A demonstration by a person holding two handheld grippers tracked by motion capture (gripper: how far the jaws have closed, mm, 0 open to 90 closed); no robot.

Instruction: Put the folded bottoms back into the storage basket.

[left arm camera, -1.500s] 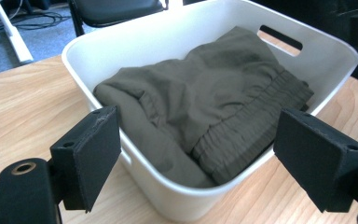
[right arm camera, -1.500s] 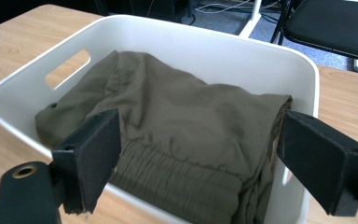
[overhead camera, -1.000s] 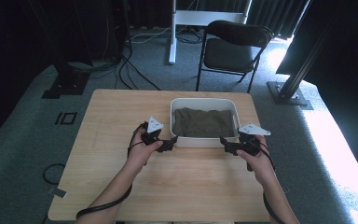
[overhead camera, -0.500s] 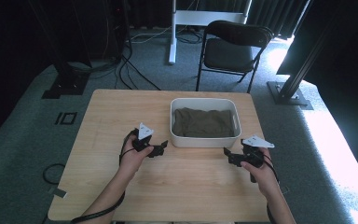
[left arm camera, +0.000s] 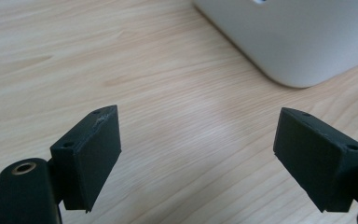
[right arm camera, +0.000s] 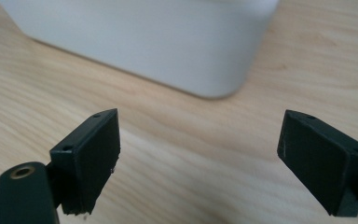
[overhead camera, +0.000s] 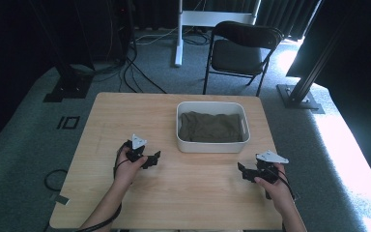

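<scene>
two grippers held over a pale wood-grain table [overhead camera: 193,193].
left gripper [overhead camera: 153,158] and right gripper [overhead camera: 242,171] are spread, ungrasping; folded olive cloth [overhead camera: 211,127] is contained in a smooth white rounded bin [overhead camera: 211,146].

Each black claw [overhead camera: 155,156] carries a grey three-cornered plate [overhead camera: 137,141].

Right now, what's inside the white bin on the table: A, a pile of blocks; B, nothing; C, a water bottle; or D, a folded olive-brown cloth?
D: the high view shows the white bin holding a folded olive-brown cloth that covers most of its bottom.
</scene>
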